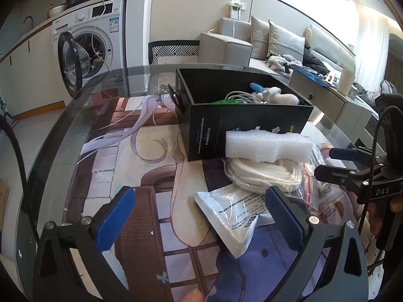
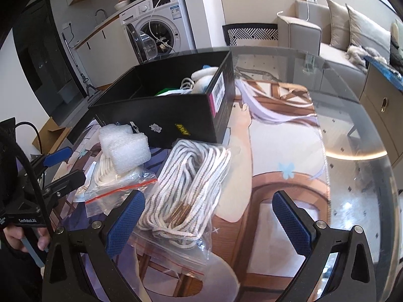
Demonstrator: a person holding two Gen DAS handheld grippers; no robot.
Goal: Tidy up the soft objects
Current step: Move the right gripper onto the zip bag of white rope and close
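A black box (image 1: 241, 125) stands on the printed mat and holds a plush toy (image 1: 274, 94), a cable and something green. It also shows in the right wrist view (image 2: 161, 115). In front of it lie a white foam block (image 1: 267, 146) (image 2: 126, 148), a bag of plain white cord (image 1: 262, 173) (image 2: 110, 173), a bag of striped cord (image 2: 191, 183) and a white printed pouch (image 1: 234, 216). My left gripper (image 1: 199, 216) is open and empty above the mat, its right finger over the pouch. My right gripper (image 2: 209, 224) is open and empty, just over the striped cord bag.
The round glass table (image 2: 352, 115) has its edge close on the left (image 1: 50, 151). A patterned chair (image 1: 173, 50) stands behind it. A washing machine (image 1: 95, 40) with its door open and a sofa (image 1: 252, 42) are beyond.
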